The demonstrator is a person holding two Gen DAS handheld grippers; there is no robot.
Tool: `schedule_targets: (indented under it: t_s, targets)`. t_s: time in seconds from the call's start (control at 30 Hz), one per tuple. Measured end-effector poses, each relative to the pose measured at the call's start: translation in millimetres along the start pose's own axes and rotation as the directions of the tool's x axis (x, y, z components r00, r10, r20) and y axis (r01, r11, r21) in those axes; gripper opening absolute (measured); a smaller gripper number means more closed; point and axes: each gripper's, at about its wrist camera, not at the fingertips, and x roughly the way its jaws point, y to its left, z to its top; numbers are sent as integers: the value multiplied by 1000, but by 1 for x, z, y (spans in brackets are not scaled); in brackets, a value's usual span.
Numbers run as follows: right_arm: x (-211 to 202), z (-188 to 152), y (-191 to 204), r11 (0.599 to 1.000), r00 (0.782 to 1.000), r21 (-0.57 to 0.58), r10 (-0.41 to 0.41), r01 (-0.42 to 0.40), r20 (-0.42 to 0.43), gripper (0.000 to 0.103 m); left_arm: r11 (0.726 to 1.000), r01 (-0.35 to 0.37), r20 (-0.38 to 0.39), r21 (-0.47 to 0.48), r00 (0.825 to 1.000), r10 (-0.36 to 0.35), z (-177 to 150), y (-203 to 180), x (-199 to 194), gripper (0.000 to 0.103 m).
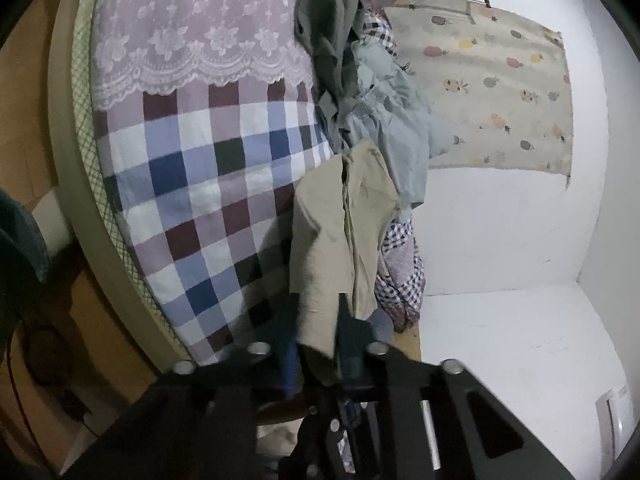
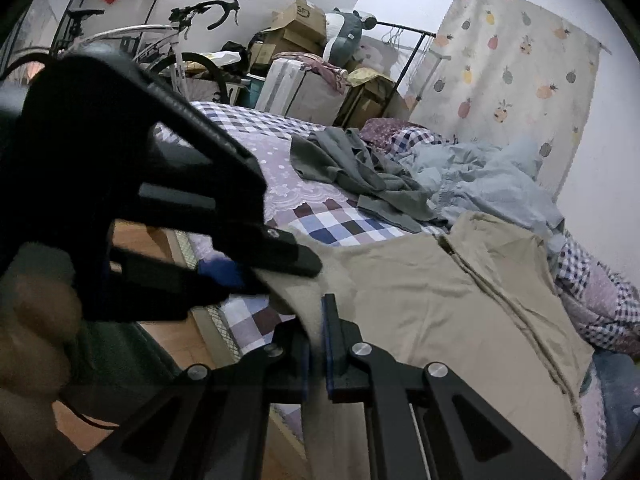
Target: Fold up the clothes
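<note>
You are barely started: both your left gripper [image 1: 320, 336] and right gripper [image 2: 318, 344] are clamped on the near edge of the beige garment [image 2: 432, 304] spread on the checked bedspread [image 1: 200, 184], unfolded, while the grey garment [image 2: 352, 168] and pale blue garment [image 2: 488, 180] lie crumpled behind it.

This is a lived-in bedroom in a home that doubles as storage. A bed [image 2: 320, 224] with a checked cover and a lace throw [image 1: 192, 36] fills the middle, with loose clothes [image 2: 472, 184] heaped on it. Beyond the bed's far end stand stacked cardboard boxes [image 2: 296, 28], a bicycle [image 2: 176, 44] and a clothes rail [image 2: 404, 40]; a pineapple-print cloth [image 2: 516, 64] hangs on the white wall beside the bed.
</note>
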Motion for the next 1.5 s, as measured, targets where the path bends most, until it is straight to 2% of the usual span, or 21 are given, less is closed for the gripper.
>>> schedule_targets:
  t_s: [0.1,0.17,0.33,0.4,0.6,0.77,0.97,1.2,1.3,1.5]
  targets:
    - [-1,-3,4,999,999,-37,-39,39,7,8,999,-11,16,46,1000,11,2,-9,-5,5]
    - [-3,-5,6,995,997,-60,-74,75,17,18,997,-19,18,80,1000,18,5,-18,-8,4]
    - [-6,-10,8,979,985,-110,-168,172,44,26,988,-30,15,154,999,28,11,-42,-12,4]
    - [-7,-11,5,974,980,-113,-194,198,48,33,983,-32,9,182,999,31,12,-52,-12,4]
    - [-12,-22,-12,954,961,-114,-276,277,25,37,965,-25,-24,263,999,32,11,-92,-11,4]
    - [-24,-42,-38,934,937,-103,-348,343,-29,37,949,-15,-41,316,999,30,10,-126,-7,4]
    - [-38,-77,-73,893,885,-77,-450,444,-121,37,943,1,-59,333,998,20,8,-156,-1,4]
    - [-55,-130,-117,840,804,-68,-537,539,-255,38,942,21,-48,335,999,-5,9,-186,7,3]
    - [-62,-150,-132,829,777,-69,-546,555,-312,39,940,23,-49,340,999,-7,11,-197,13,3]
    - [-74,-183,-150,838,746,-155,-538,523,-392,40,940,40,-66,339,998,-19,11,-211,23,3]
